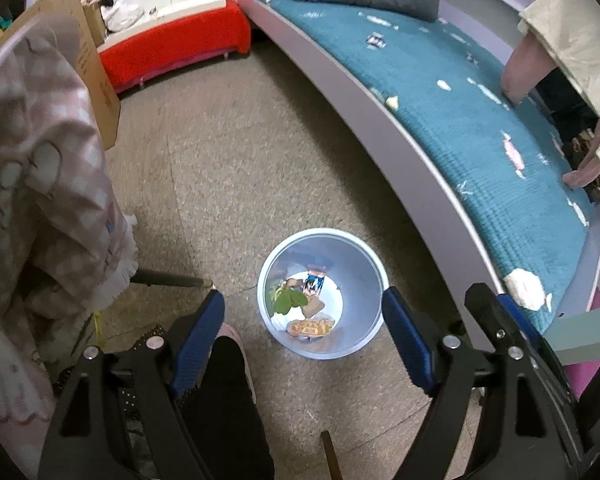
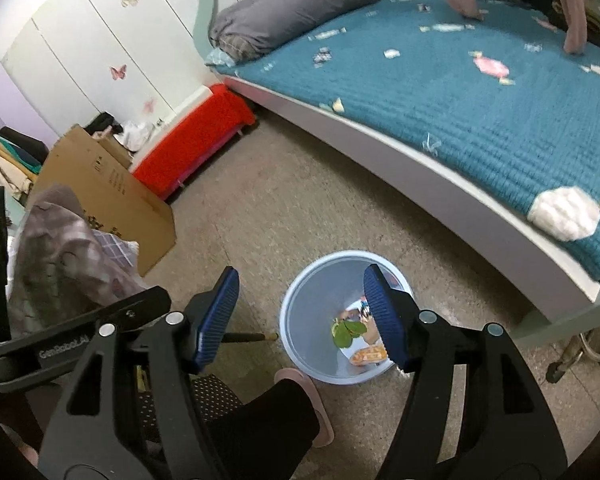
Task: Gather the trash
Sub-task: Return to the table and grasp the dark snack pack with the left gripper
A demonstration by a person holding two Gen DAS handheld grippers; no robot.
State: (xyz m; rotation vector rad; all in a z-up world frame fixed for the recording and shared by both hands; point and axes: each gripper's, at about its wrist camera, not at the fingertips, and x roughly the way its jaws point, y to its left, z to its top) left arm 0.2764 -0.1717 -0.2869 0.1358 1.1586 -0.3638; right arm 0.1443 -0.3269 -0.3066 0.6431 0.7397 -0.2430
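Bedroom with a speckled tan floor [image 1: 260, 152]; teal-blanketed bed [image 2: 480, 92] along the right, strewn with candy wrappers [image 2: 491, 67] and a crumpled white tissue [image 2: 564, 212] near its near edge. Grey pillow [image 2: 292, 8] at the bed's far end, red bench [image 2: 196, 136] against the far wall, cardboard box [image 2: 112, 188] to the left.

On the floor near the bed, a pale blue trash bin [image 1: 364, 264], upright and open. Inside it: a green leaf [image 1: 289, 301], an orange snack wrapper [image 1: 310, 327], a small blue printed packet [image 1: 314, 283] and a brown scrap, all lying on the bottom.

Left tool [image 1: 304, 340] held above the bin, blue pads [image 1: 198, 332] spread wide, nothing between them. Right tool [image 2: 300, 320] likewise spread wide and empty, its right pad overlapping the bin's rim in the right wrist view. A pink slipper [image 2: 320, 412] on the floor just beside the bin's near side.
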